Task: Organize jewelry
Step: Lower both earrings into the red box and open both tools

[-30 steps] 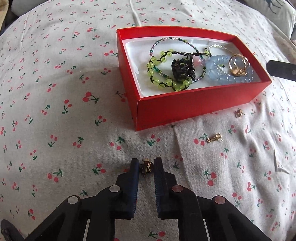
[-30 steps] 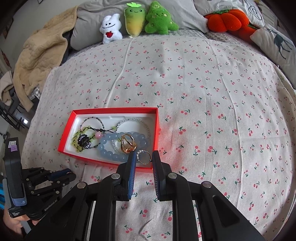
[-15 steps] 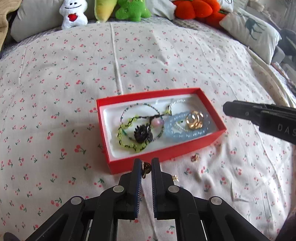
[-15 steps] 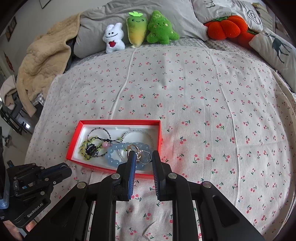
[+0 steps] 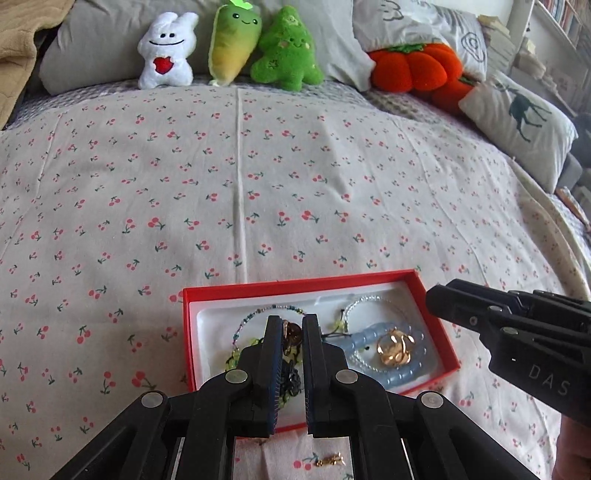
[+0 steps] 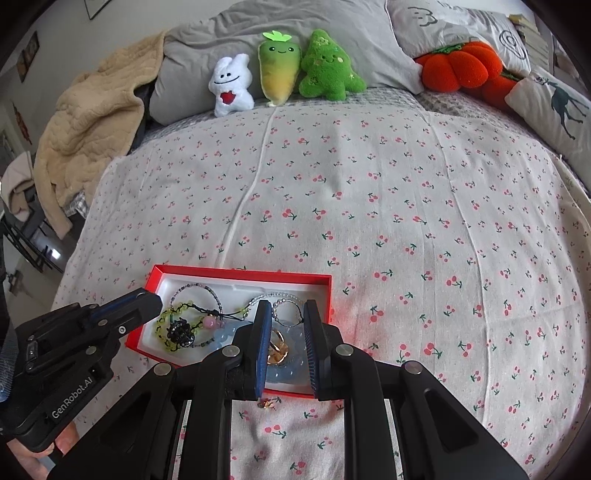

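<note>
A red box (image 5: 295,286) (image 6: 236,272) with a white lining lies on the cherry-print bedspread. It holds a green bead bracelet (image 6: 173,314), a blue bead bracelet (image 5: 399,373), a gold ring (image 5: 394,347) and a black charm (image 6: 180,329). My left gripper (image 5: 290,328) hovers over the box, shut on a small gold earring (image 5: 290,332). My right gripper (image 6: 287,314) hovers over the box's right end, shut on a thin silver ring (image 6: 288,313). A small gold earring (image 5: 330,460) lies on the bedspread in front of the box; another small gold earring (image 6: 266,403) shows there in the right wrist view.
Plush toys (image 5: 229,44) and grey pillows (image 6: 236,33) line the head of the bed. An orange pumpkin cushion (image 5: 417,72) and a deer pillow (image 5: 517,122) lie at the right. A beige blanket (image 6: 88,122) hangs at the left edge.
Both grippers have risen and moved forward over the box. The left lifted the gold earring from the bedspread to above the box. The right still holds the silver ring.
</note>
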Demonstrator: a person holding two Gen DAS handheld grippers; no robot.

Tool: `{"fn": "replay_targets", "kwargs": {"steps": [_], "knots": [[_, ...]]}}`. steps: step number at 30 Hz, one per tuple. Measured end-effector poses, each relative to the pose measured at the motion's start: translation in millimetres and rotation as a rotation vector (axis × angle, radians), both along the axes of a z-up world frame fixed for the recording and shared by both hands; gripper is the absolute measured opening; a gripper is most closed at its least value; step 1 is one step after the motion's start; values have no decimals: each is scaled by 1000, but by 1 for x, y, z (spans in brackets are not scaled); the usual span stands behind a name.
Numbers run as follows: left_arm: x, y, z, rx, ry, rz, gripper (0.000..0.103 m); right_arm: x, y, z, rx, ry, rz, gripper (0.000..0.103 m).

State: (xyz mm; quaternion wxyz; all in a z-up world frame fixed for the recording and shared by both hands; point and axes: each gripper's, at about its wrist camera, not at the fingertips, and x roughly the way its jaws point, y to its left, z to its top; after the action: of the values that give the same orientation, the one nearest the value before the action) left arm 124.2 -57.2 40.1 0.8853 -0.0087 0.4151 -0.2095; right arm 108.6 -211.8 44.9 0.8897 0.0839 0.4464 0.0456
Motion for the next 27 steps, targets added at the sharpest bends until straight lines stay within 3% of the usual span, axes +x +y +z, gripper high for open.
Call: {"fn": "replay_targets", "kwargs": {"steps": [12, 17, 22, 27], "knots": [[18, -8, -22, 21, 13, 31, 6, 17, 1, -20, -13, 8, 5, 19], [19, -6, -19, 15, 14, 35, 18, 20, 1, -23, -17, 15, 6, 19], [17, 0, -11, 16, 11, 55, 24, 22, 2, -26, -16, 18, 9, 19], [11, 10, -4, 60, -1, 91, 45, 25, 4, -26, -10, 28, 16, 22]]}}
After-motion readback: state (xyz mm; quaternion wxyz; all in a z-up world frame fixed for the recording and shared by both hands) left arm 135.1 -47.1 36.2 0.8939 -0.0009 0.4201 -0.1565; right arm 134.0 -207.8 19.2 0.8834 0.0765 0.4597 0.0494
